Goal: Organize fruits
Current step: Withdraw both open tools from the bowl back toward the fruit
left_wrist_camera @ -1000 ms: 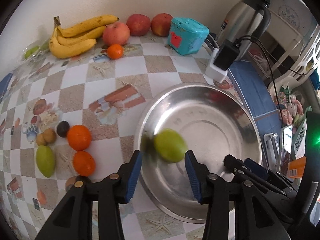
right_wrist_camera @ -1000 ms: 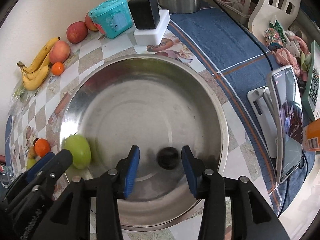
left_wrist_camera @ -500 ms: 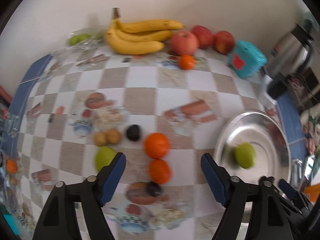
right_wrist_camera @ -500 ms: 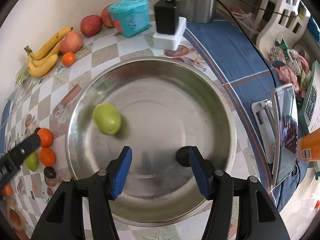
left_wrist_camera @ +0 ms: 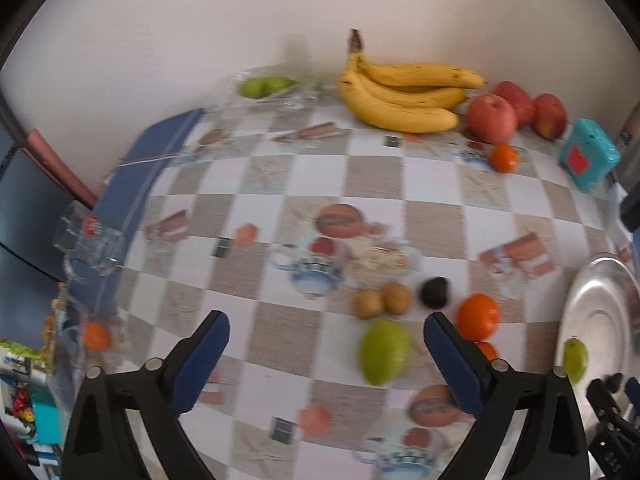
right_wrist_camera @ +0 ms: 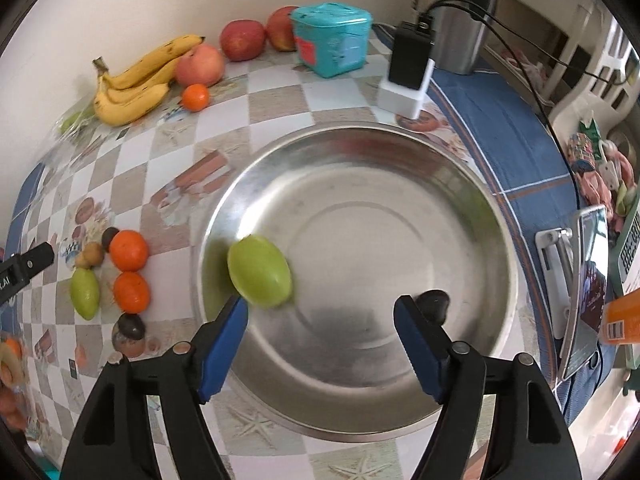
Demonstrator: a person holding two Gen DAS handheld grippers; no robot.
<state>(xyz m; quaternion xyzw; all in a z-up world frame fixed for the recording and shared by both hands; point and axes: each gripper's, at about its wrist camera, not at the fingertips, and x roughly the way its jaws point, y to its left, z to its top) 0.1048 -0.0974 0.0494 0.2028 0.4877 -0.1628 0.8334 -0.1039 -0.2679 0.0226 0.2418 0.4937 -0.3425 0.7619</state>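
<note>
With both the left gripper (left_wrist_camera: pixel 325 356) and right gripper (right_wrist_camera: pixel 321 334) gaping empty, one green fruit (right_wrist_camera: pixel 259 271) is lying in the steel bowl (right_wrist_camera: pixel 496 240), risking rolling into the dark fruit (right_wrist_camera: pixel 434 305) there.

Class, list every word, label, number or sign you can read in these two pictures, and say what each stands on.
"AI": white letters on the left gripper, at the right wrist view's left edge; the start is cut off.
Red label on the teal box: too blurred to read.
Barcode on the orange carton: digits too small.
Tablecloth prints: no readable words.
</note>
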